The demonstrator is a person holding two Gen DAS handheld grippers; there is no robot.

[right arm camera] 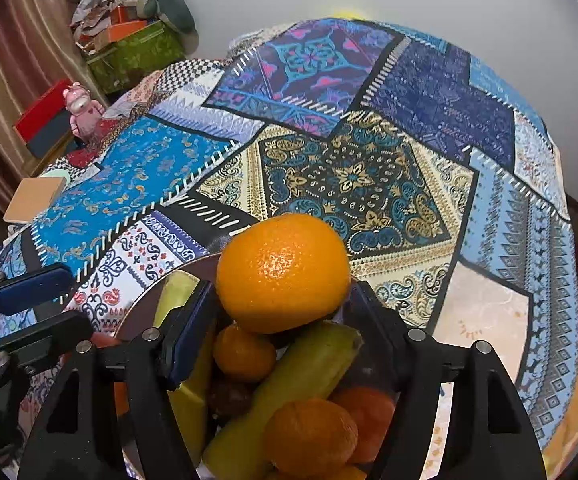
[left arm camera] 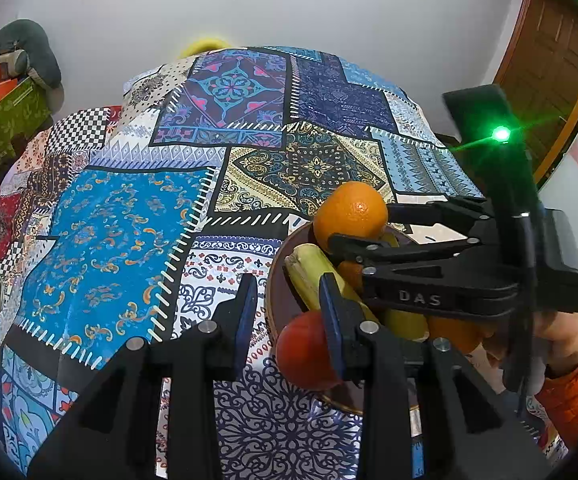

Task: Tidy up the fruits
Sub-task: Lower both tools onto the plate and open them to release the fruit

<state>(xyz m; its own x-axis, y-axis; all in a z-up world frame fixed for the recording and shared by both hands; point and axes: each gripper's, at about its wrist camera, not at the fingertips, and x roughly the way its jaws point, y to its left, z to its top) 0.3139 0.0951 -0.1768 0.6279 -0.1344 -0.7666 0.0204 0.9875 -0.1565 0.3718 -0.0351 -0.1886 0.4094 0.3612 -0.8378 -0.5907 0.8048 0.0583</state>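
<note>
A large orange (right arm camera: 283, 270) sits between the fingers of my right gripper (right arm camera: 279, 300), which is shut on it and holds it over a brown bowl (right arm camera: 141, 312). The bowl holds bananas (right arm camera: 305, 376), smaller oranges (right arm camera: 309, 436) and a red fruit (left arm camera: 305, 350). In the left wrist view the right gripper (left arm camera: 359, 226) holds the same orange (left arm camera: 349, 212) above the bowl (left arm camera: 275, 304). My left gripper (left arm camera: 289, 320) is open and empty at the bowl's left rim, above the patchwork tablecloth (left arm camera: 129, 220).
The table is covered by the patchwork cloth (right arm camera: 369, 160). Boxes (right arm camera: 137, 52), a pink toy (right arm camera: 81, 108) and a tan block (right arm camera: 33, 200) stand at the left. A wooden door (left arm camera: 549, 72) is at the right.
</note>
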